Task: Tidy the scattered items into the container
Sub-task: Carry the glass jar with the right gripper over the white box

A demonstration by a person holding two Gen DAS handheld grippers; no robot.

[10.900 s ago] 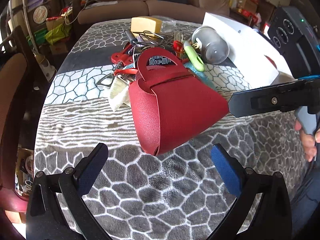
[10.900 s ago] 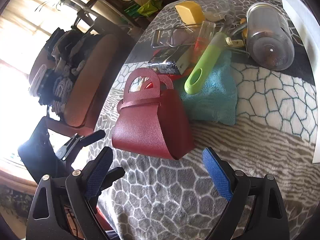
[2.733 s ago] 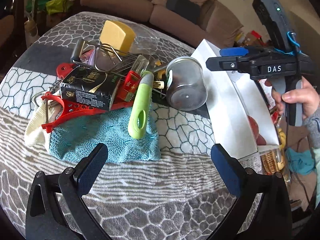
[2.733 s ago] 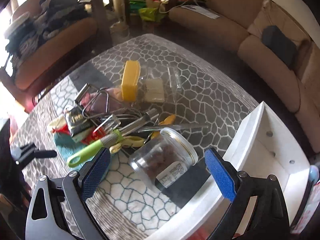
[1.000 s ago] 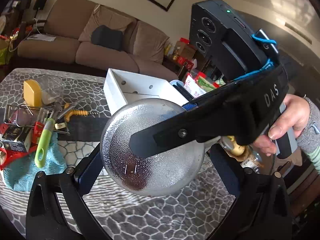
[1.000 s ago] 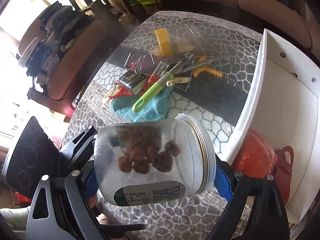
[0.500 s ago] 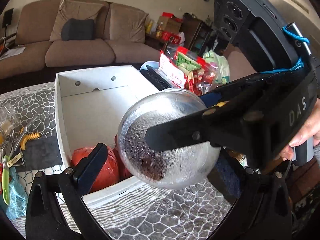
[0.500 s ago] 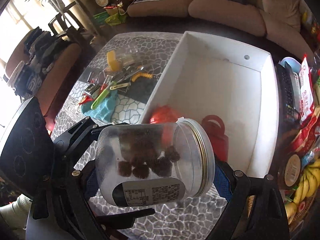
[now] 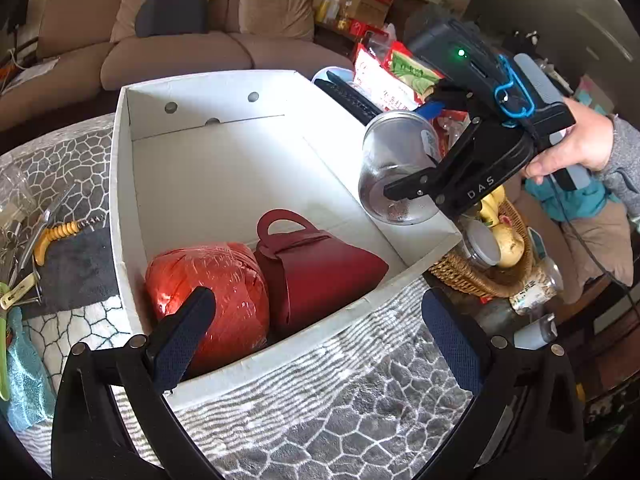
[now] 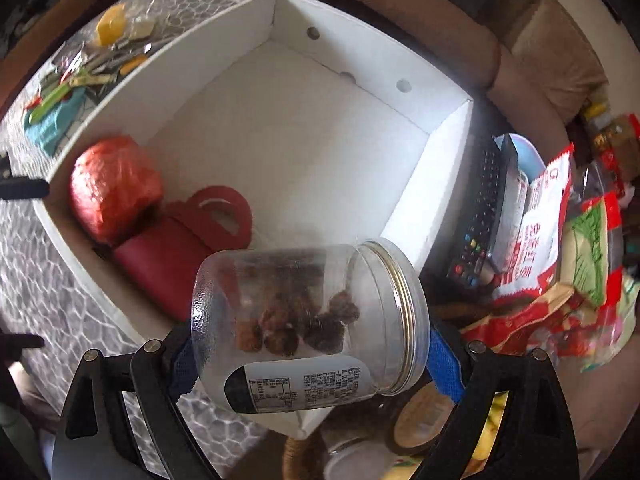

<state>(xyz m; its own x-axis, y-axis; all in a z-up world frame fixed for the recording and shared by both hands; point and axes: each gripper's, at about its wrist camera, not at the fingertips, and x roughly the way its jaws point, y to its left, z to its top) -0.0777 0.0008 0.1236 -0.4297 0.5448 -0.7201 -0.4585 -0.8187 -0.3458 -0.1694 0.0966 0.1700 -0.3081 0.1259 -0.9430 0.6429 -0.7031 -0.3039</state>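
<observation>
The right hand-held gripper (image 10: 308, 356), pinching the clear jar (image 10: 308, 320) sideways over the white box's (image 9: 120, 208) near corner, should carry it inward above bare floor and lower before releasing, while the left hand-held gripper (image 9: 316, 332) hangs spread and empty.

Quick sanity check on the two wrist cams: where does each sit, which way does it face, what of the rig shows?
Left wrist: on the left gripper, facing obliquely down into the white cardboard box; its own open jaws show, plus the right gripper and the hand holding it.
Right wrist: on the right gripper, facing steeply down over the box corner; its jaws clamp the clear glass jar of dark lumps.
Shared: box, jar, red plastic-wrapped ball, dark red handled pouch.
</observation>
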